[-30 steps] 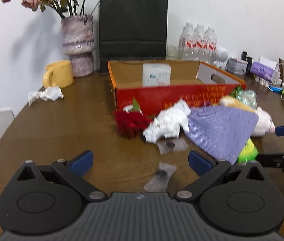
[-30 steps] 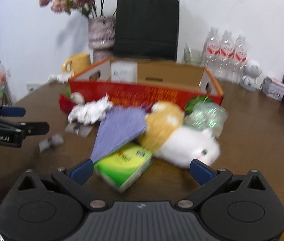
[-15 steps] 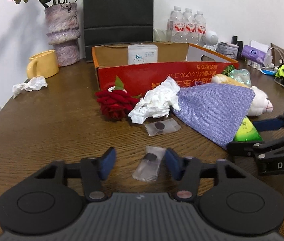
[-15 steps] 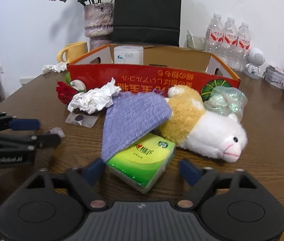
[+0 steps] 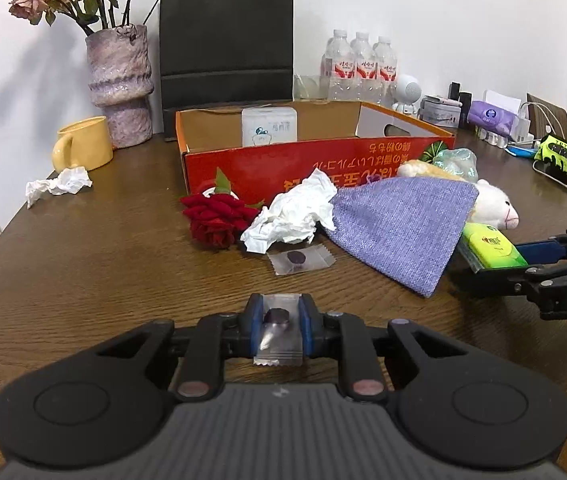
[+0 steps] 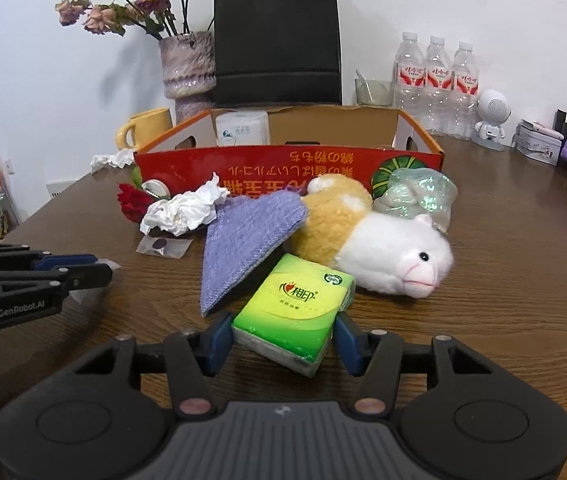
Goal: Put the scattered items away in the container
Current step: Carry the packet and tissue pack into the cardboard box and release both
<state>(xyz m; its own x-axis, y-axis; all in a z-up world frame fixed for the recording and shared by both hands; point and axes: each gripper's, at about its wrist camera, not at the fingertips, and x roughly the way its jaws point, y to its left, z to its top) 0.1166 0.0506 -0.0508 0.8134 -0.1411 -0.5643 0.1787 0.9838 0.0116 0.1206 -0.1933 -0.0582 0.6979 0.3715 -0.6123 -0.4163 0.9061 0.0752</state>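
Keep the left gripper point(image 5: 279, 320), jaws just closed in from wide, pinched on the small clear plastic sachet with a dark round piece inside point(image 5: 281, 344), low over the brown wooden table point(image 5: 103, 264); hold gently, since thin film probably slips or crumples. Finish the closing of the right gripper point(image 6: 283, 338) around the green rectangular pack of paper tissues point(image 6: 299, 304): jaws just drawn inward, pack between the blue pads and lying on the table, left pad touching its side, full press on the other side impossible to tell. Squeeze on the short flat sides, not on a corner, because soft packs probably deform. Lift both straight up before going to the open cardboard box with the red printed front wall point(image 5: 315, 156), well apart behind the clutter. Mind the purple knitted cloth point(image 5: 399, 228), lying at or over the far corner of the pack and perhaps dragging along. Pass above the white and yellow plush toy point(image 6: 383, 256), the crumpled white tissue point(image 5: 291, 216), the second clear sachet point(image 5: 301, 260) and the red fabric rose point(image 5: 215, 216), all between grippers and box. Drop beside the white tissue box point(image 5: 269, 126) already inside.
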